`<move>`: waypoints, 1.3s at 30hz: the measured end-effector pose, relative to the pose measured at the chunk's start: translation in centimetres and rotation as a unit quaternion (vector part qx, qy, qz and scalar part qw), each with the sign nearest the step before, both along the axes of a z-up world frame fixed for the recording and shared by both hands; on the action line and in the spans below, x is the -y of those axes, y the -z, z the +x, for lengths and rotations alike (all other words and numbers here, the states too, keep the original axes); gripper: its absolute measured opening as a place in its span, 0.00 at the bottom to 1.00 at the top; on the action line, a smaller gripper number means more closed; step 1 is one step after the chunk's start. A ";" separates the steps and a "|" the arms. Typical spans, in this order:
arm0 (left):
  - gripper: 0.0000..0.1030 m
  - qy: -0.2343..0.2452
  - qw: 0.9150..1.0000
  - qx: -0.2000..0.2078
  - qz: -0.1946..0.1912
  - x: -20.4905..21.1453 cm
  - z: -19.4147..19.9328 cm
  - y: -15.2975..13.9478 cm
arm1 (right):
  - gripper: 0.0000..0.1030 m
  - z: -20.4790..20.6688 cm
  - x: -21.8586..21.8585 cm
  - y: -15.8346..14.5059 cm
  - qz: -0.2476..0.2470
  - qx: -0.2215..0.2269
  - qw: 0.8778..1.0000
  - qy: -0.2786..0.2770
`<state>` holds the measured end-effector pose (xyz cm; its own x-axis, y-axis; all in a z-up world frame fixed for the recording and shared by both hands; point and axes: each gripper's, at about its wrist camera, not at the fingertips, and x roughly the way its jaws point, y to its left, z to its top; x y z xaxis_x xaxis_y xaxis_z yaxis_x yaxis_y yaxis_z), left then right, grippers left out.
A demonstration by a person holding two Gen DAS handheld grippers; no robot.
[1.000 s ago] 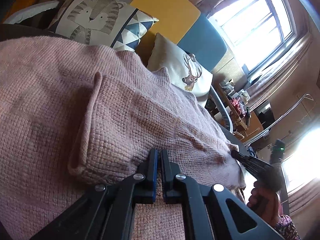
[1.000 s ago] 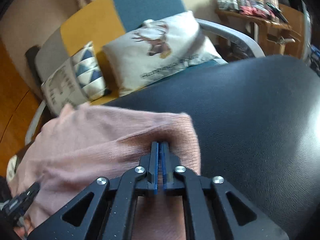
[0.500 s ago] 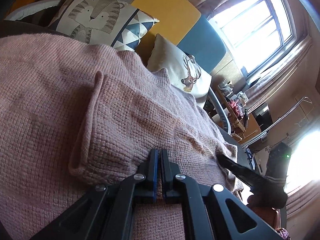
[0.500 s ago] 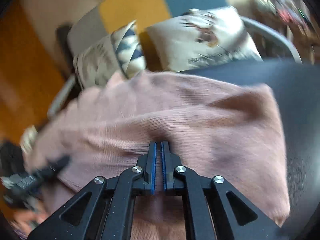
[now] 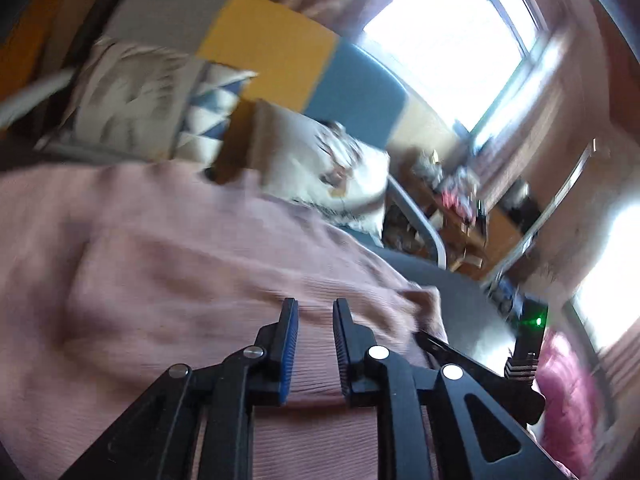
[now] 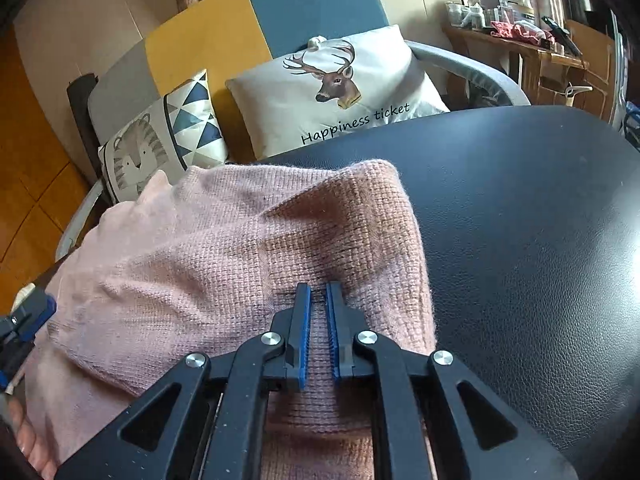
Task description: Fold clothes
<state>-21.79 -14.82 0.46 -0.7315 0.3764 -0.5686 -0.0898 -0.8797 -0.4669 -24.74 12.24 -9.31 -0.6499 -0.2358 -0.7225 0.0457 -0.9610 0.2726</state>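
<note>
- My left gripper (image 5: 314,320) is opening over the sweater (image 5: 168,264); nothing is between its pads, the knit is lying below and past them, so this side is let go.
- My right gripper (image 6: 318,312) is sitting nearly closed with a small gap between the blue pads (image 6: 302,332). Knit is running between them, and I am judging it a pinch on the sweater's (image 6: 224,248) folded edge.
- The sweater is lying folded on the black table (image 6: 520,220), its right edge just under my right gripper, the bulk spreading off to the left toward the pillows (image 6: 336,92) on the sofa (image 6: 312,4).
- Risk: with the left side freed and the right one gripping, any pull from my right hand is going to drag the fold askew or slide the whole pile over the slick top.
- Risk: the loose knit is likely snagging on the ridged pads as I am releasing, lifting the top layer and undoing the fold.
- Risk: the left view is blurring, so I am not trusting it for how the far edges are lining up; a misaligned fold may be going unnoticed.
- Risk: the bulging hump near the right grip may be springing open once let go.
</note>
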 end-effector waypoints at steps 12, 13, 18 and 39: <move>0.04 -0.025 0.995 0.089 -0.029 -1.7 -4.4 4.4 | 0.06 -0.1 -0.6 0.1 -0.021 -0.005 1.000 0.004; 0.04 -0.037 0.995 0.093 -0.011 -0.1 -4.1 4.6 | 0.06 -0.1 -0.6 0.1 -0.022 -0.005 1.000 0.004; 0.03 -0.073 0.990 0.089 0.079 6.3 -1.7 5.7 | 0.06 -0.2 -0.6 0.1 -0.021 -0.005 1.000 0.005; 0.12 -0.099 0.987 0.045 0.115 10.5 -0.4 6.6 | 0.10 -0.5 11.5 -5.9 0.056 -0.064 0.973 -0.213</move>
